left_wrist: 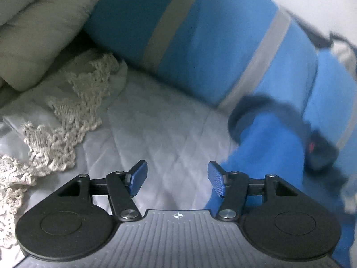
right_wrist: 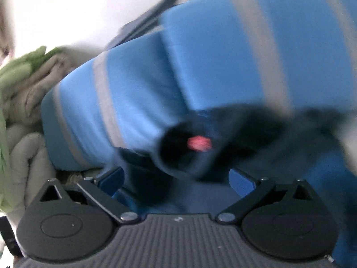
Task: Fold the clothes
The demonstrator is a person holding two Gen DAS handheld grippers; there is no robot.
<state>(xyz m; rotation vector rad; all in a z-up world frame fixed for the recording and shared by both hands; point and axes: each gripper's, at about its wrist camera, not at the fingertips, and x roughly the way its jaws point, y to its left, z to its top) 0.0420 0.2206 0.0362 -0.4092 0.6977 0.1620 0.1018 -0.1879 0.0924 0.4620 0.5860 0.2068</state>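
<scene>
Quilted white bedding (left_wrist: 156, 120) fills the near middle of the left wrist view, and only this view shows it: a cream crocheted lace cloth (left_wrist: 67, 120) lies crumpled on it at the left, with a puffy off-white duvet (left_wrist: 33, 22) heaped beyond at the far left. The left gripper (left_wrist: 177, 179) hangs over bare bedding with its blue ribbed pads partly apart and nothing between them.

The blue garment with a dark navy collar (left_wrist: 267, 147) lies at the near right of that view, its fabric reaching just past the right pad; whether it touches the pad I cannot tell. Behind it, long blue cushions with grey stripes (left_wrist: 200, 44) run across the far side.

The right wrist view is heavily blurred. There the right gripper (right_wrist: 178, 178) stands with its jaws spread wide, and the same garment (right_wrist: 189, 147) bunches between and over them, collar opening toward the camera; the pads do not appear to press on it. Only this view shows a green cloth (right_wrist: 26, 64) at the far left, beside the beige duvet folds.

A small red tag (right_wrist: 199, 143) sits inside the collar; its writing is too blurred to read. The garment's dark collar hides both of the right gripper's fingertips.
</scene>
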